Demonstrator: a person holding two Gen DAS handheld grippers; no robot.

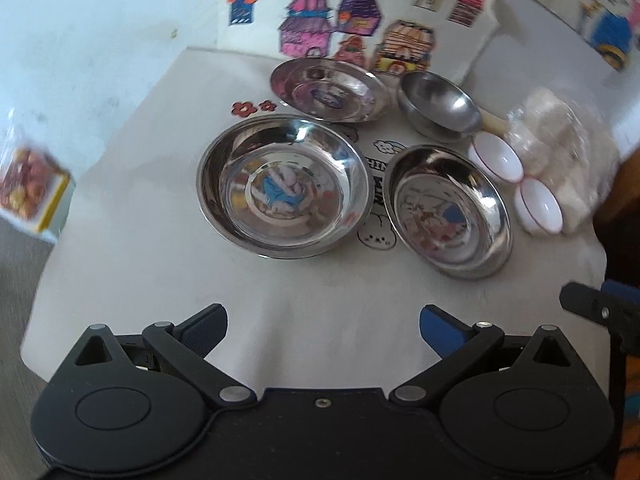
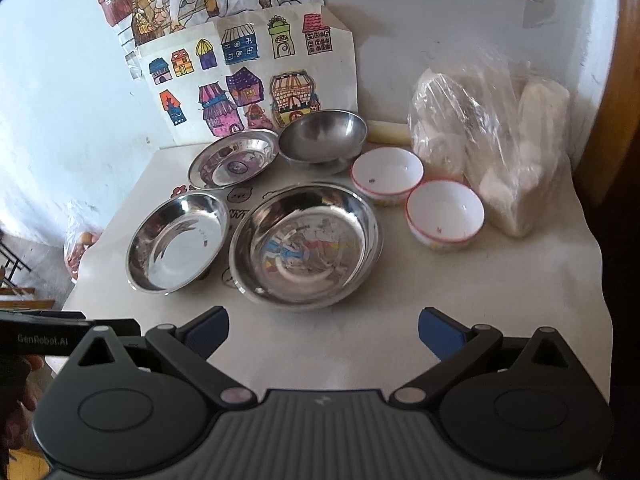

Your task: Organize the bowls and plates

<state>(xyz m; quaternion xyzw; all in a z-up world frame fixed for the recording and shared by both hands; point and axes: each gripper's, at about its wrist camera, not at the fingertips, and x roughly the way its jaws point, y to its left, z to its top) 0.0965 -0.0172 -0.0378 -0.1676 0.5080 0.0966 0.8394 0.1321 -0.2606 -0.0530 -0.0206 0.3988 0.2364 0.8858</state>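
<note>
Hovering above the near edge of the worktop (image 2: 520, 280), both tools are spread wide and hold nothing: left tool (image 1: 323, 322), right tool (image 2: 323, 326). No dish is touched yet.

Layout, right wrist view: large steel plate (image 2: 305, 246) nearest, a second steel plate (image 2: 178, 242) just beside it on the left, a third (image 2: 234, 158) behind. Deep steel bowl (image 2: 323, 136) at the back. Two white bowls (image 2: 387, 174) (image 2: 445, 214) sit side by side, touching or nearly so, close against a plastic bag (image 2: 492, 140) on the right.

Judgement: dishes lie loosely spread, like kinds near each other but unstacked, so nesting by type is probably the aim. The wide opening suits gripping a plate rim. Steel rims look slippery; thin lips may slide.
</note>
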